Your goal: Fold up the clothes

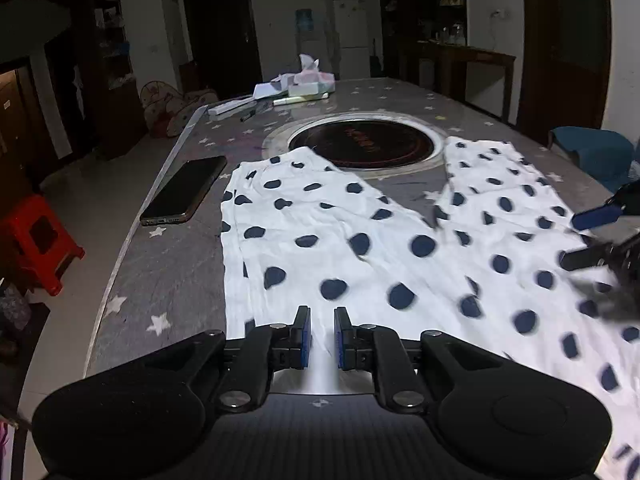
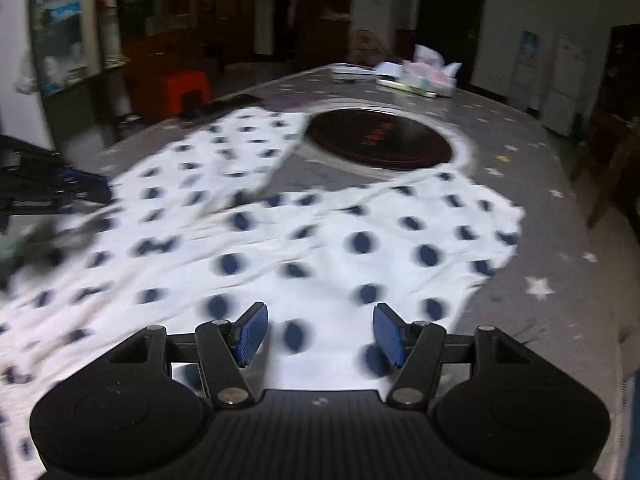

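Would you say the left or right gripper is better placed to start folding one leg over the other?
Probably left: the left gripper sits at the pants waistband, jaws nearly closed around fabric. The right gripper is wide open above them.

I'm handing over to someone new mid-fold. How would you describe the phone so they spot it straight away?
Start at the round black hotplate sunk into the star-patterned table. Left of it lie the white polka-dot trousers; just past their left edge, near the table's rim, is the smartphone. It is the only dark, flat, glossy slab there, lying screen up.
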Action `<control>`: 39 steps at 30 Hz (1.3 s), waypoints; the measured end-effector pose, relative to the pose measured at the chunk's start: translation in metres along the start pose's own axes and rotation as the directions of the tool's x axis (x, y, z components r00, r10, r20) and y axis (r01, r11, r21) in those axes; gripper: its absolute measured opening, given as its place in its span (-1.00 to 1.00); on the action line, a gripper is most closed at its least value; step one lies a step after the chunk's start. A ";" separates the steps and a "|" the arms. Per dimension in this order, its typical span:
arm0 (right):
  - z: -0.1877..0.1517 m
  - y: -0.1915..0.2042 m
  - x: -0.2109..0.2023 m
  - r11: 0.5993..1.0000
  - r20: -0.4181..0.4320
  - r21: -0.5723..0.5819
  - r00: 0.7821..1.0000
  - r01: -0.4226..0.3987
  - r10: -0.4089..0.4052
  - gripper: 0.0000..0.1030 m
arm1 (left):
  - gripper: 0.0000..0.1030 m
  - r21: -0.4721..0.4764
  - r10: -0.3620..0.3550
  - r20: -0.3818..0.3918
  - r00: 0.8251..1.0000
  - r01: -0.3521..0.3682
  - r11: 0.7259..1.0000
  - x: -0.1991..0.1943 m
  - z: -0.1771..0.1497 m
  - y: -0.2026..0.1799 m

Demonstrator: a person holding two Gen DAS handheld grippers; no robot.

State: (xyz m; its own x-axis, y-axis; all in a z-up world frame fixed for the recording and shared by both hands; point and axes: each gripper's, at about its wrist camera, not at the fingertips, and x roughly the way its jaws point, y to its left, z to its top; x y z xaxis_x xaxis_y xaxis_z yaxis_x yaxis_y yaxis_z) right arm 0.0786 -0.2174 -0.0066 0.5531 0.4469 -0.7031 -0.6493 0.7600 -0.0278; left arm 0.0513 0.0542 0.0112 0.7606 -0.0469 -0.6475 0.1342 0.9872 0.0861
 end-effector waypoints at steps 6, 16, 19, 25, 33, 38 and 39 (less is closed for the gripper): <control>-0.014 0.037 -0.021 0.996 0.003 -0.056 0.998 -0.067 0.067 0.16 | -0.72 0.010 -0.026 -0.004 1.000 0.026 1.000 -0.022 -0.026 -0.010; -0.044 0.047 -0.037 0.995 -0.035 -0.054 0.996 -0.084 0.082 0.17 | -0.72 0.000 -0.016 -0.024 1.000 0.016 1.000 -0.036 -0.059 -0.008; -0.039 0.039 -0.039 0.996 -0.026 -0.033 0.996 -0.088 0.087 0.18 | -0.72 -0.012 -0.016 -0.032 0.999 0.016 1.000 -0.038 -0.058 -0.005; -0.030 0.023 -0.041 0.995 -0.009 0.009 0.995 -0.096 0.096 0.18 | -0.68 -0.038 -0.039 -0.033 0.999 0.038 0.999 -0.038 -0.047 -0.005; -0.005 -0.016 -0.018 0.996 0.036 0.084 0.999 -0.017 0.014 0.16 | -0.68 -0.011 -0.128 -0.001 0.992 0.128 0.992 -0.037 -0.030 -0.032; -0.001 -0.039 0.006 0.992 -0.018 0.117 0.999 0.041 -0.039 0.14 | -0.64 0.033 -0.239 0.007 0.971 0.239 0.971 -0.038 -0.023 -0.062; -0.001 -0.045 0.009 0.990 -0.026 0.129 0.999 0.049 -0.046 0.14 | -0.64 0.042 -0.265 0.008 0.964 0.264 0.963 -0.038 -0.022 -0.068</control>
State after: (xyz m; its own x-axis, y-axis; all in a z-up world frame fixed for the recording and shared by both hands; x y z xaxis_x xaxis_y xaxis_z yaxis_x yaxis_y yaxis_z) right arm 0.1127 -0.2479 -0.0121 0.5689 0.3988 -0.7192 -0.5483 0.8358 0.0298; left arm -0.0005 -0.0077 0.0134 0.7026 -0.3080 -0.6414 0.3569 0.9324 -0.0568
